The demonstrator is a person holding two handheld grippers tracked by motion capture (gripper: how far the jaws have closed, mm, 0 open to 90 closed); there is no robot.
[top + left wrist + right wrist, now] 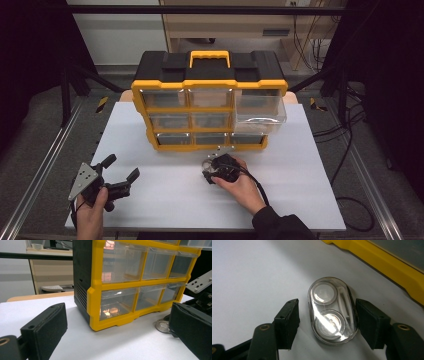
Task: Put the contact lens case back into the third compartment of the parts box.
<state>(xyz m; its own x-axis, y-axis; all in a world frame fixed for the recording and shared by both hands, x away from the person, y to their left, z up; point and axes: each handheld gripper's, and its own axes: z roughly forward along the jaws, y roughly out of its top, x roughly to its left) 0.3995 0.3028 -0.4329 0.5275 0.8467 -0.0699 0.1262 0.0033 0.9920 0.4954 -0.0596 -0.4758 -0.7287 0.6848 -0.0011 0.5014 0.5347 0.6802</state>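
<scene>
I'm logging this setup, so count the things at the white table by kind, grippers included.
Yellow-and-black drawer organizer: 1
Clear oval case: 1
Grippers: 2, left gripper and right gripper
Total: 4

White table (165, 200): organizer (210, 107), clear case (332, 311)

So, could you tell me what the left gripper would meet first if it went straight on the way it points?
Probably the yellow and black drawer organizer: the left gripper faces its lower left corner across bare white table, though depth is hard to judge.
</scene>
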